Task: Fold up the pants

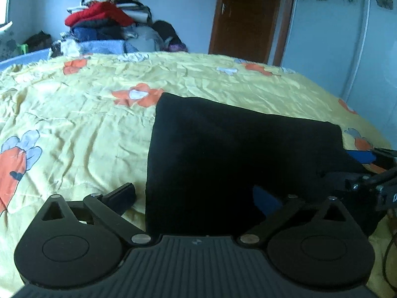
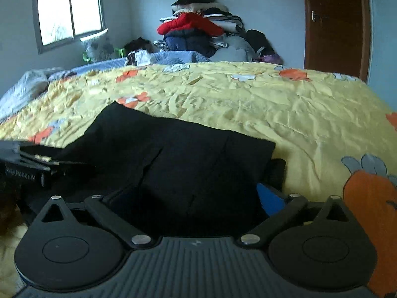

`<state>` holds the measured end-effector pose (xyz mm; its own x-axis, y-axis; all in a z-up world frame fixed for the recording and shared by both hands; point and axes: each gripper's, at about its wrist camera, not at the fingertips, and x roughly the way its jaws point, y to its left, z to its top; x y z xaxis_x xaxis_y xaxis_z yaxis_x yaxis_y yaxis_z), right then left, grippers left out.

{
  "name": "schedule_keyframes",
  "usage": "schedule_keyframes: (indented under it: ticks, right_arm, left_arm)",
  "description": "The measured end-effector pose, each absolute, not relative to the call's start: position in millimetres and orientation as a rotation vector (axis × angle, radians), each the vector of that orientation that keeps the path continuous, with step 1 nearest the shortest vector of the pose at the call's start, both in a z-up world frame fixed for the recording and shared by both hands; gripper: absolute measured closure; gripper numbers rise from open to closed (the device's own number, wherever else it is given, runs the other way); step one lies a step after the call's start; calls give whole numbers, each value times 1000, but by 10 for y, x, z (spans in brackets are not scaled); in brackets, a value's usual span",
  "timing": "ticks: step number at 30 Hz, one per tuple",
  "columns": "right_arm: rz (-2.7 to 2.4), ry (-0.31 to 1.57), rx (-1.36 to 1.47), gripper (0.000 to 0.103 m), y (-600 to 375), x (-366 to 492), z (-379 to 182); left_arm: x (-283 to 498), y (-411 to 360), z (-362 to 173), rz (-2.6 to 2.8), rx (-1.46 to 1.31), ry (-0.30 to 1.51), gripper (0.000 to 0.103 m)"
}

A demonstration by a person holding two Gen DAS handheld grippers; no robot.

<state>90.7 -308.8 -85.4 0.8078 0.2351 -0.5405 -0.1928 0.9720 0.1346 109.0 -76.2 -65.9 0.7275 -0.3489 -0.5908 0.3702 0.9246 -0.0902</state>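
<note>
Bed: the bed (image 1: pixel 74 114) is lying under a crumpled yellow flowered cover, giving a soft, yielding base that is going to let cloth drag and bunch.
Pants: the black pants (image 1: pixel 235 149) are lying on the near part of the bed, already looking folded into a broad slab, with the near edge running under both claws.
Handling: they are looking soft, limp and light, so I judge they are going to sag from any single pinch; taking the two near corners or the doubled edge seems safest.
Left claw: the left claw (image 1: pixel 196 198) is standing spread wide, one finger on the bare cover, the other over the cloth, gripping nothing that I can see.
Right claw: the right claw (image 2: pixel 196 198) is also spread wide over the pants' near edge; whether cloth is being pinched at either finger I cannot tell.
Hidden: black on black is swallowing the seams, layers and waistband; the nearest hem is sitting behind the claw bodies, and the dark lump (image 2: pixel 276 171) by the right corner is hard to make out.
</note>
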Motion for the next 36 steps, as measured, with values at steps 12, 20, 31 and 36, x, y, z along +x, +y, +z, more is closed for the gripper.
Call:
schedule_keyframes:
  ticks: [12,20,31,36]
  right_arm:
    - [225,585,69,0,-3075,871,-856]
    - [224,586,68,0,-3078,876,-858]
    - [197,746,192,0,-3419,873,-749]
    - [261,743,277,0,-3624,824,-769]
  left_arm:
    - [1070,-772,-667,-351,42,642,0]
    - [1079,-750,-673,-355,22,649,0]
    - [1207,-277,-571,-568,-45,746,0]
    - [1228,-223,-620,-663,-7,716,0]
